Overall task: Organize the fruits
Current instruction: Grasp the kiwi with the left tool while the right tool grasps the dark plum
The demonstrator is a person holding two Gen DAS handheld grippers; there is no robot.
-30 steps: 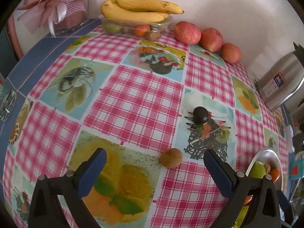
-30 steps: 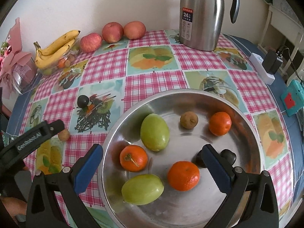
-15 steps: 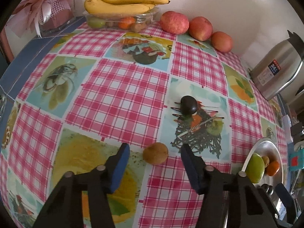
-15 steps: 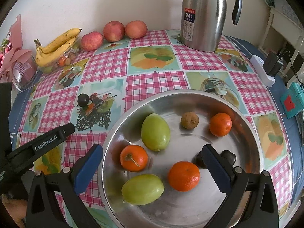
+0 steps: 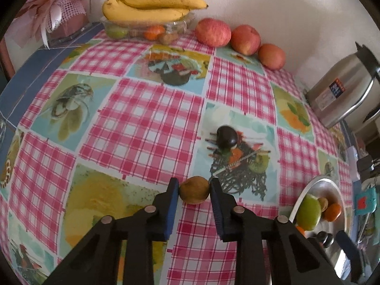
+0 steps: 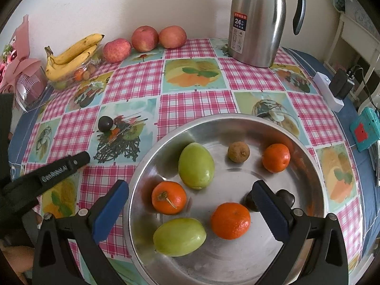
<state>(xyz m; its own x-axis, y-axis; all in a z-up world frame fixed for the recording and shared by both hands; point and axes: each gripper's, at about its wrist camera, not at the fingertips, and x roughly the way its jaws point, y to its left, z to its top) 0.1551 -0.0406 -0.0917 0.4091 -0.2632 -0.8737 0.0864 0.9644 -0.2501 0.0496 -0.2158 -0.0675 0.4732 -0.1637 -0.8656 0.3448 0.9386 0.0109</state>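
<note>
A small brown round fruit point(image 5: 194, 193) lies on the checked tablecloth, and my left gripper point(image 5: 194, 185) is closing tight on it, with a blue pad pressing each side. A dark plum point(image 5: 226, 136) sits on the cloth a little beyond it. My right gripper point(image 6: 190, 186) hangs open over the steel bowl point(image 6: 237, 116), nothing between its fingers. In the bowl lie two green fruits point(image 6: 196, 165), three oranges point(image 6: 230, 220), a brown fruit point(image 6: 238, 152) and dark plums point(image 6: 286, 196). The left gripper's finger point(image 6: 64, 166) shows left of the bowl.
Along the back wall stand bananas point(image 5: 152, 7) on a clear box of fruit, three apples point(image 5: 212, 32) and a steel jug point(image 6: 257, 21). A pink wrapped bouquet point(image 5: 59, 14) fills the far left corner. A power strip point(image 6: 329, 92) and a teal device point(image 6: 363, 130) lie right of the bowl.
The left gripper's jaws went from wide open to pressed against the small brown fruit. The right gripper stayed still and open over the bowl.
</note>
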